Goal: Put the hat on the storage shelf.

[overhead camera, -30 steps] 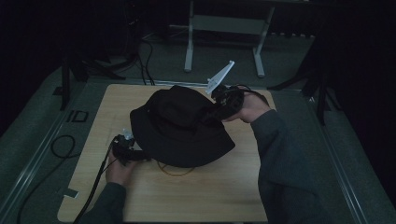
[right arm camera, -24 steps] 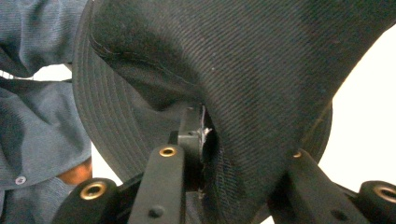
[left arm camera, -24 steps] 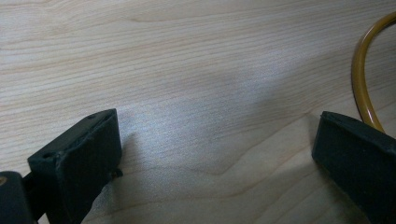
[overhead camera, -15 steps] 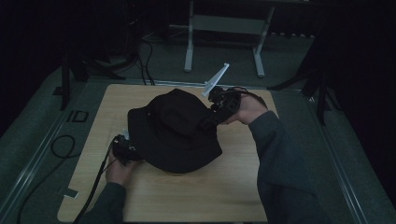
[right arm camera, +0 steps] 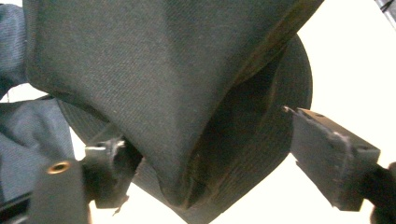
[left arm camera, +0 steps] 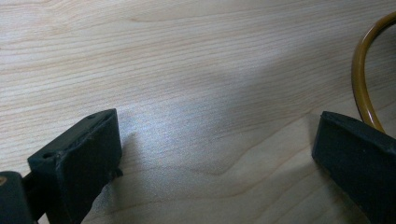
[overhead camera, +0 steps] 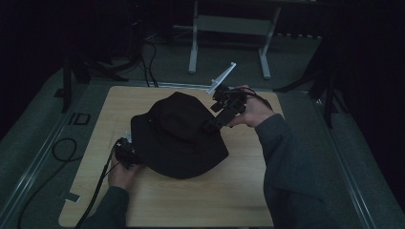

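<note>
A pale wooden table [overhead camera: 200,200] is sitting in a dark room. The right gripper [overhead camera: 213,123], jaws wide, is straddling a fold of the black fabric bucket hat [overhead camera: 179,136] lying mid-table; it should seat deeper before closing. The left gripper [overhead camera: 125,151] is gaping over bare wood beside the brim.

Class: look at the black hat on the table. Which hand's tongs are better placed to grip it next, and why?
Right. The right tongs are open with a fold of the hat between the jaws. The left tongs, also open, face bare table at the hat's near-left edge.
</note>
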Action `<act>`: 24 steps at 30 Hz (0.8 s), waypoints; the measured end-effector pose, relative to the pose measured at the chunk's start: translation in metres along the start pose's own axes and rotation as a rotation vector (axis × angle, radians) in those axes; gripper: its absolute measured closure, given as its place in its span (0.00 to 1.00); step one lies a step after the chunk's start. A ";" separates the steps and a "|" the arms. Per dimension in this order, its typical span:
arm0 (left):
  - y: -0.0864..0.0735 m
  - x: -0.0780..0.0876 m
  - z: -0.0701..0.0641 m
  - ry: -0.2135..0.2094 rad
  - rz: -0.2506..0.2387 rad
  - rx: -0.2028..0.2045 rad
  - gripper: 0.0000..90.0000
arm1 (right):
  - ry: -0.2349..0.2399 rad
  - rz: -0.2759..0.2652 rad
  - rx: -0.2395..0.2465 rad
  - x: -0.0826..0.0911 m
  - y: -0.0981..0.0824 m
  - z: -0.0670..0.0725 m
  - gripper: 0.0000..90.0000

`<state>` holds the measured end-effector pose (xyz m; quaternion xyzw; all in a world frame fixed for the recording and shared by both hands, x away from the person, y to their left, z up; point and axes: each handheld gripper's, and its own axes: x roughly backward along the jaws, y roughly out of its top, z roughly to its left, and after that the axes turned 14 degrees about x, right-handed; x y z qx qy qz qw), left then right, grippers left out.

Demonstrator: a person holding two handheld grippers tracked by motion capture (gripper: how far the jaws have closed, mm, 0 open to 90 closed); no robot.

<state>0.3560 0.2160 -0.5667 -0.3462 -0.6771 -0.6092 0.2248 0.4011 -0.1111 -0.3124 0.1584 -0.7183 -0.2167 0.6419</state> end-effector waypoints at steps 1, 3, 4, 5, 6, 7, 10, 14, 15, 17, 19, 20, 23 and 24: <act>0.000 0.000 0.000 0.000 0.000 0.000 0.02 | 0.000 0.000 0.000 0.000 0.000 0.000 0.17; 0.000 0.000 0.000 0.000 0.000 0.000 0.02 | -0.005 -0.012 -0.006 0.003 -0.003 0.000 0.15; 0.000 0.000 0.000 0.000 -0.001 0.001 0.02 | -0.006 -0.008 -0.008 0.004 -0.005 0.000 0.14; 0.000 0.000 0.000 0.000 -0.001 0.001 0.02 | -0.008 -0.008 -0.010 0.004 -0.006 0.000 0.14; 0.000 0.000 0.000 0.000 -0.001 0.001 0.02 | -0.008 -0.008 -0.013 0.005 -0.008 0.000 0.14; 0.000 0.000 0.000 0.000 -0.002 0.002 0.02 | -0.004 -0.006 -0.015 0.007 -0.010 0.000 0.13; 0.000 0.000 0.000 -0.001 -0.005 0.005 0.02 | -0.002 0.002 -0.020 0.008 -0.015 0.000 0.13; 0.000 0.000 0.000 0.000 -0.005 0.006 0.02 | -0.004 0.014 -0.033 0.011 -0.025 0.001 0.12; 0.000 0.000 0.000 0.000 -0.005 0.006 0.02 | -0.004 0.014 -0.033 0.011 -0.025 0.001 0.12; 0.000 0.000 0.000 0.000 -0.004 0.006 0.02 | -0.005 0.018 -0.038 0.011 -0.031 0.001 0.12; 0.000 0.000 0.000 0.000 -0.004 0.006 0.02 | -0.007 0.020 -0.042 0.011 -0.035 0.002 0.12; 0.000 0.000 0.000 0.000 -0.004 0.006 0.02 | -0.007 0.020 -0.042 0.011 -0.035 0.002 0.12; 0.000 0.000 0.000 0.000 -0.006 0.007 0.02 | -0.004 0.018 -0.041 0.012 -0.041 0.003 0.13; 0.000 0.000 0.000 0.000 -0.005 0.007 0.02 | -0.005 0.015 -0.039 0.012 -0.043 0.003 0.13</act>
